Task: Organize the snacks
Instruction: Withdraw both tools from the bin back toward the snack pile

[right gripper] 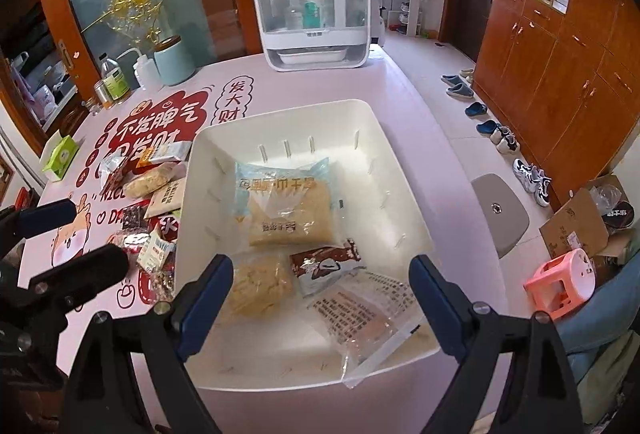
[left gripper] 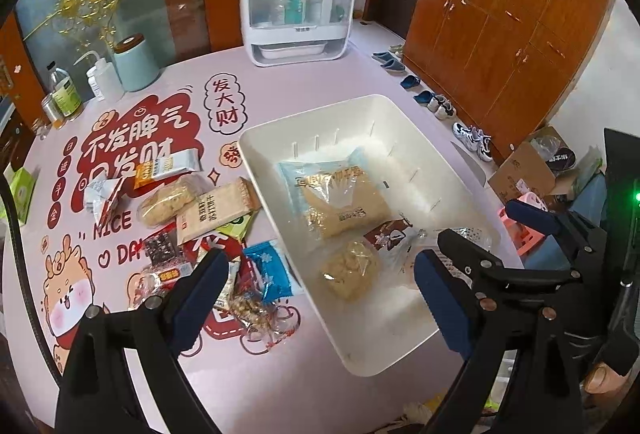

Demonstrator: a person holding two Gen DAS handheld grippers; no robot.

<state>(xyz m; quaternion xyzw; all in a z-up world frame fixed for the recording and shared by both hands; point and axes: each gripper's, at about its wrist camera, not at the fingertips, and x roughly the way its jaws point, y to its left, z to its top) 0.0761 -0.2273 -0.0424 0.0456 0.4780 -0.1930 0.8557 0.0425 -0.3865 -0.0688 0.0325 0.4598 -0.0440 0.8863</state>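
Note:
A white plastic bin (left gripper: 280,131) (right gripper: 280,113) stands on the pink table. In it lie a blue-and-clear cracker packet (left gripper: 340,193) (right gripper: 284,205), a brown packet (left gripper: 390,234) (right gripper: 326,266), a clear-wrapped beige cake (left gripper: 350,270) (right gripper: 260,286) and a clear packet with printed text (right gripper: 368,314). Left of the bin, several loose snack packets (left gripper: 216,209) (right gripper: 160,201) lie in a pile. My left gripper (left gripper: 320,298) (right gripper: 70,240) hovers open over the bin's left rim and the pile. Over the bin's near end my right gripper (right gripper: 322,298) (left gripper: 496,230) is wide open, nothing pressed between its pads.
A white storage case with bottles (left gripper: 296,5) stands at the table's far end; a teal canister (left gripper: 134,63), bottles and a green box (right gripper: 62,153) line the left. Right of the table: a grey seat (right gripper: 500,213), pink stool (right gripper: 560,278), cardboard box, shoes.

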